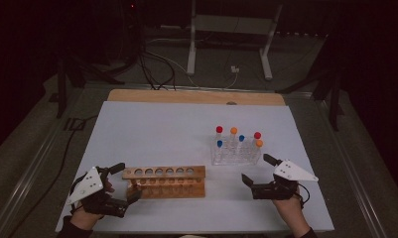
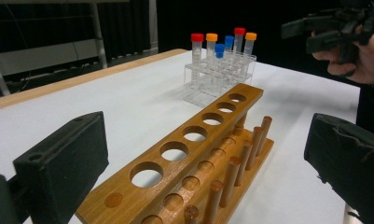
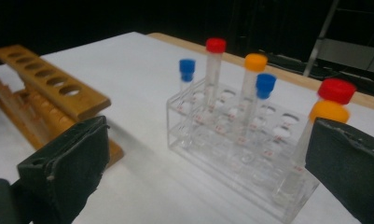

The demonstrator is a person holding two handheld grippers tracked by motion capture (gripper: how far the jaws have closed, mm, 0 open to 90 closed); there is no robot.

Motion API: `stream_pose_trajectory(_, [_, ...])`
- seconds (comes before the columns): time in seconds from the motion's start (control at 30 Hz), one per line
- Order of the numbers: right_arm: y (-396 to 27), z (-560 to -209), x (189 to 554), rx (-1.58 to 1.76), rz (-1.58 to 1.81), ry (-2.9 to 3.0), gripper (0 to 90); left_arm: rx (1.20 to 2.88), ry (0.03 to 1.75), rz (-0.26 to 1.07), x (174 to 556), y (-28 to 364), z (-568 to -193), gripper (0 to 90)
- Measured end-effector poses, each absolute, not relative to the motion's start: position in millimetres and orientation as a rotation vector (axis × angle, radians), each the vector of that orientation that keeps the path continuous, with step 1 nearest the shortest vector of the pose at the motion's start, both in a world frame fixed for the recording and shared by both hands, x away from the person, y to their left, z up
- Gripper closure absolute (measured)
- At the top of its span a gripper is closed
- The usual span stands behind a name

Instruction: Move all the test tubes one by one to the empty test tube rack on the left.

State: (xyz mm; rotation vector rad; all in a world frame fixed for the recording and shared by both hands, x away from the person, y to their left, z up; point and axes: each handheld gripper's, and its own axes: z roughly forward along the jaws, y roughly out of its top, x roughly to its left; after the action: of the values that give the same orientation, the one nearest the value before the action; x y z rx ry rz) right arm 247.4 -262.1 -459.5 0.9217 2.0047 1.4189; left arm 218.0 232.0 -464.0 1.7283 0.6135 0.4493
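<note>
Wooden rack (image 1: 165, 181) between left gripper (image 1: 128, 184) fingers, spread wide; right gripper (image 1: 258, 174) fingers wide, empty; no legible writing.

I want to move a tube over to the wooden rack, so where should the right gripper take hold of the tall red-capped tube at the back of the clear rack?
Probably from above: close the open right gripper on the red-capped tube just under its cap. It stands upright, and that part rises clear of the clear rack and the shorter blue-capped tube beside it.
</note>
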Motion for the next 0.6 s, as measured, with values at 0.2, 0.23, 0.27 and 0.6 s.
stream_pose_trajectory(0.2, [-257.0,-445.6,250.7,0.928,1.402,1.992,0.0,1.726,0.616,0.445,218.3,232.1,-464.0,0.5])
stream_pose_trajectory(0.23, [-253.3,-441.2,251.7,0.921,1.401,1.989,0.0,1.723,0.618,0.443,218.6,232.3,-464.2,0.5])
stream_pose_trajectory(0.27, [-252.1,-439.7,252.3,0.919,1.404,1.986,0.0,1.724,0.619,0.444,218.7,232.5,-464.3,0.5])
stream_pose_trajectory(0.6, [-235.2,-431.7,265.7,0.895,1.418,1.993,0.9,1.720,0.619,0.442,218.4,232.1,-463.9,0.5])
